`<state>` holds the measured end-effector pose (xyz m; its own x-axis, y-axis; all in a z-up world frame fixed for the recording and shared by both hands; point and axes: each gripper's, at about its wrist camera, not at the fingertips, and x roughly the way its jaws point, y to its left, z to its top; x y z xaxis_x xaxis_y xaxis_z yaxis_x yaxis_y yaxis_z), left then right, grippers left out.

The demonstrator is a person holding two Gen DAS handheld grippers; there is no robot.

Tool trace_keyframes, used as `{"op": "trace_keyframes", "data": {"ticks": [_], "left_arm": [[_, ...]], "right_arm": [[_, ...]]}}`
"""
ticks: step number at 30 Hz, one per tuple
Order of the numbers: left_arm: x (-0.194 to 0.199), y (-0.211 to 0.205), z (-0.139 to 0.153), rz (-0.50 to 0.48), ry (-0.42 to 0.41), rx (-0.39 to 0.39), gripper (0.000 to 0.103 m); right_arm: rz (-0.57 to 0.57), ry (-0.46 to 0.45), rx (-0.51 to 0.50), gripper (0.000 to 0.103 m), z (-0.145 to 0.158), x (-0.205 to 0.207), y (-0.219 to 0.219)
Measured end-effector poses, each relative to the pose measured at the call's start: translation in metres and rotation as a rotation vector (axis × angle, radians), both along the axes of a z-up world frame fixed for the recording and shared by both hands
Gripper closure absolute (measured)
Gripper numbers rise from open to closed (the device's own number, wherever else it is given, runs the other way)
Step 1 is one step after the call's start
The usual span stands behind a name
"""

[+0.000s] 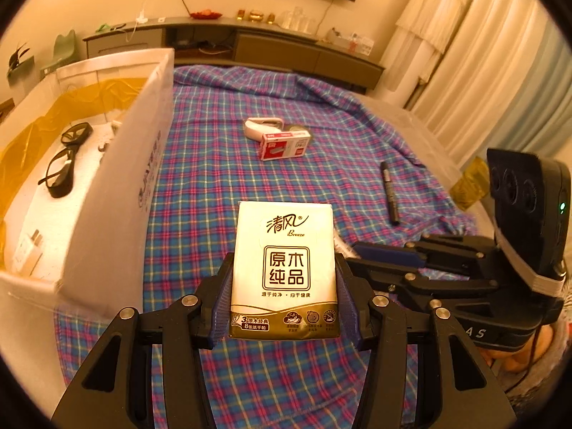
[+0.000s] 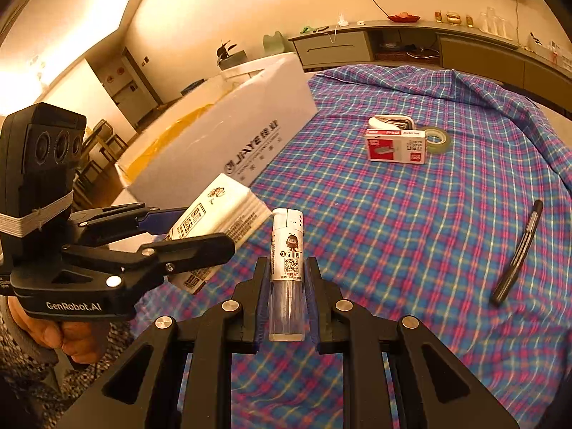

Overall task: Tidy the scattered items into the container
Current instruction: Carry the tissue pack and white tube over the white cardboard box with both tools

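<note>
My left gripper (image 1: 284, 293) is shut on a white and gold tissue pack (image 1: 284, 268), held above the plaid cloth (image 1: 221, 186); the pack also shows in the right wrist view (image 2: 218, 214). My right gripper (image 2: 287, 296) is shut on a white lighter (image 2: 287, 261), upright between the jaws. The white foam box (image 1: 139, 164) stands to the left, lined with yellow plastic, holding black glasses (image 1: 66, 159) and a white plug (image 1: 28, 254). A red staple box (image 1: 284, 144), a tape roll (image 2: 436, 137), a white object (image 1: 261, 127) and a black marker (image 1: 389, 191) lie on the cloth.
A long low cabinet (image 1: 271, 46) with small items runs along the far wall. Curtains (image 1: 482, 71) hang at the right. The right gripper's body (image 1: 500, 257) is close beside my left gripper. The cloth's edge (image 1: 429, 164) drops off at the right.
</note>
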<state>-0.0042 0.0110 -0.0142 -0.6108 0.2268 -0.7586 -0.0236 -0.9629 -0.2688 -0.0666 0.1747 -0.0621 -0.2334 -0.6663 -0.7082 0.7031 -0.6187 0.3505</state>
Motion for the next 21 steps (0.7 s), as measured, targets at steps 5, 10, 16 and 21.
{"op": "trace_keyframes", "data": {"ticks": [5, 10, 16, 21], "left_arm": [[0.021, -0.010, 0.011, 0.003, 0.026, 0.032, 0.049], [0.041, -0.024, 0.024, 0.008, 0.060, 0.051, 0.049], [0.062, -0.046, 0.041, 0.030, 0.106, 0.074, 0.049], [0.074, -0.065, 0.052, 0.048, 0.143, 0.094, 0.049]], "right_arm": [[0.002, 0.005, -0.031, 0.083, 0.011, 0.023, -0.003], [0.016, 0.015, -0.052, 0.083, 0.023, 0.043, -0.012], [0.041, 0.039, -0.055, 0.083, 0.036, 0.060, -0.028], [0.063, 0.070, -0.049, 0.083, 0.049, 0.069, -0.044]]}}
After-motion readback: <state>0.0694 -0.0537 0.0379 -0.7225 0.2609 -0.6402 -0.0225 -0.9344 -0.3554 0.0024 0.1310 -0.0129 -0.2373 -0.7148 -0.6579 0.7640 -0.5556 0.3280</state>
